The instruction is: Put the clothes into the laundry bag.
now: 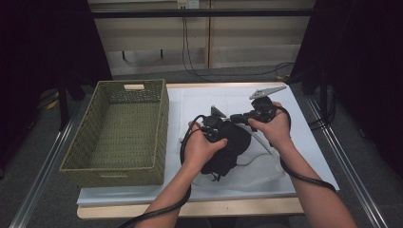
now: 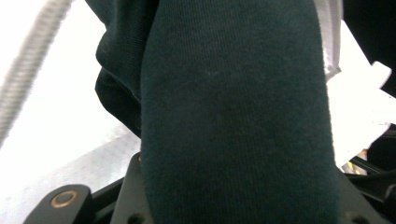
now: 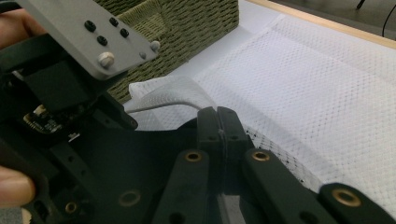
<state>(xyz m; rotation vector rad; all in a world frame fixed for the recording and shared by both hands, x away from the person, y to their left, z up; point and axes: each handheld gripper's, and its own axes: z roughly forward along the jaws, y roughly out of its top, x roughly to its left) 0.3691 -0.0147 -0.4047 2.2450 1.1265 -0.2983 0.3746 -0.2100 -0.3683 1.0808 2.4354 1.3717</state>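
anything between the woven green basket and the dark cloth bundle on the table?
In the high view, just bare white sheet between the woven green basket and the dark cloth bundle. The right gripper view adds a fold of white mesh near the basket.

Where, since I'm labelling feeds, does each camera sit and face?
High view: above the wooden table's near edge, looking forward-down at olive woven basket, white mesh bag; both forearms show.
Left gripper view: rides left gripper, facing the dark knitted cloth it grips.
Right gripper view: rides right gripper, own jaws shut on the bag's edge.
Shared by high and right: basket, bag.
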